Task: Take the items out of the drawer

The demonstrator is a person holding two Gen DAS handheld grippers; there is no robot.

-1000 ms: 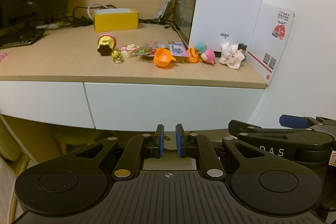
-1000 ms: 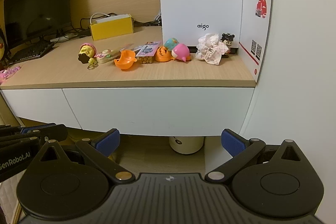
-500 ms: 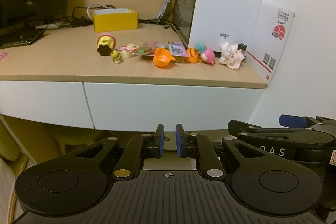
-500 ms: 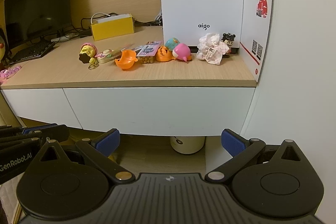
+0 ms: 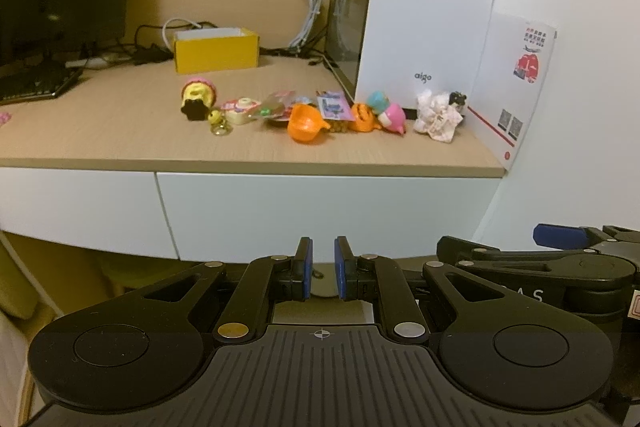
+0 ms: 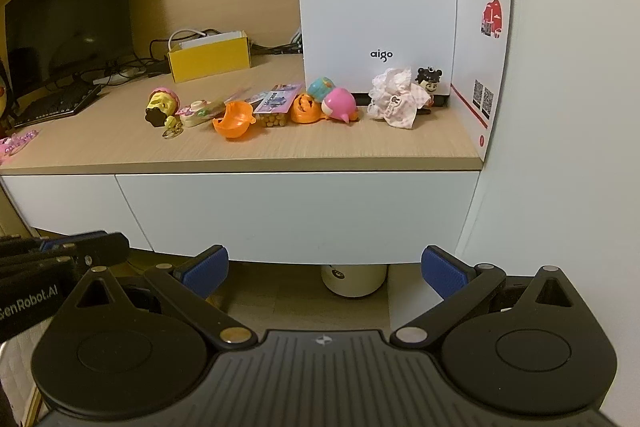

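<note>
A white drawer front (image 5: pixel 320 211) (image 6: pixel 296 215) sits closed under the wooden desk top, with a second closed front (image 5: pixel 76 207) to its left. A row of small toys lies on the desk: an orange cup (image 5: pixel 306 125) (image 6: pixel 236 121), a pink round toy (image 6: pixel 340 103), a doll in white cloth (image 6: pixel 396 99) and a yellow-and-pink figure (image 5: pixel 198 97). My left gripper (image 5: pixel 320 267) hovers in front of the drawer, below its lower edge, jaws nearly together with nothing between them. My right gripper (image 6: pixel 325 267) is beside it at the same height, jaws wide apart and empty.
A white computer case (image 5: pixel 432 7) and a leaning printed card (image 5: pixel 520 87) stand at the desk's right end against the wall. A yellow box (image 5: pixel 216 49), cables, a keyboard (image 5: pixel 36 83) and a dark monitor are at the back left. A white canister (image 6: pixel 354 281) stands under the desk.
</note>
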